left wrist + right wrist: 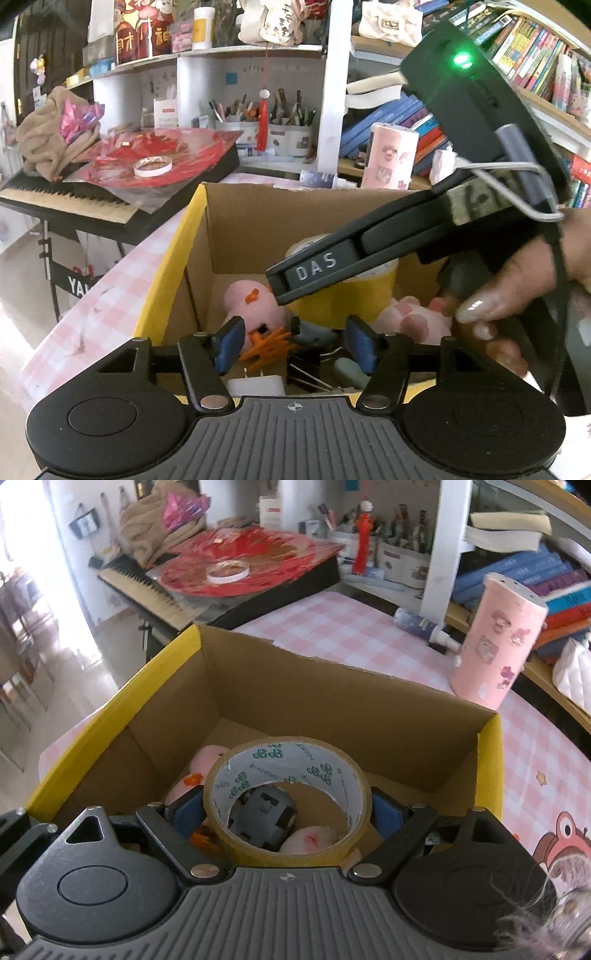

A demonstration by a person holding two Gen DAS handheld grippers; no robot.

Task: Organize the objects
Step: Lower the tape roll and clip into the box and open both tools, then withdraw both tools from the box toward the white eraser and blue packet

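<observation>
The roll of brown tape (288, 801) is sitting between the right gripper's (288, 814) blue fingers (188, 810), spread wide and pressing its sides, over the middle of the cardboard box (351, 709). Below it, a grey toy (264, 818) and pink plush (314, 840) are lying. The left gripper (291, 347) is hanging open at the box's 6 o'clock edge, gripping nothing. A pink cylinder (495, 638) is standing on the checked surface (351, 627) at 2 o'clock.

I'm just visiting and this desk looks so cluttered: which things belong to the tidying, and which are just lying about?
Part of the job:
cardboard box
tape roll in the right tongs
pink plush toy
binder clips

Just lying about:
pink canister
keyboard
books
pen holders
</observation>
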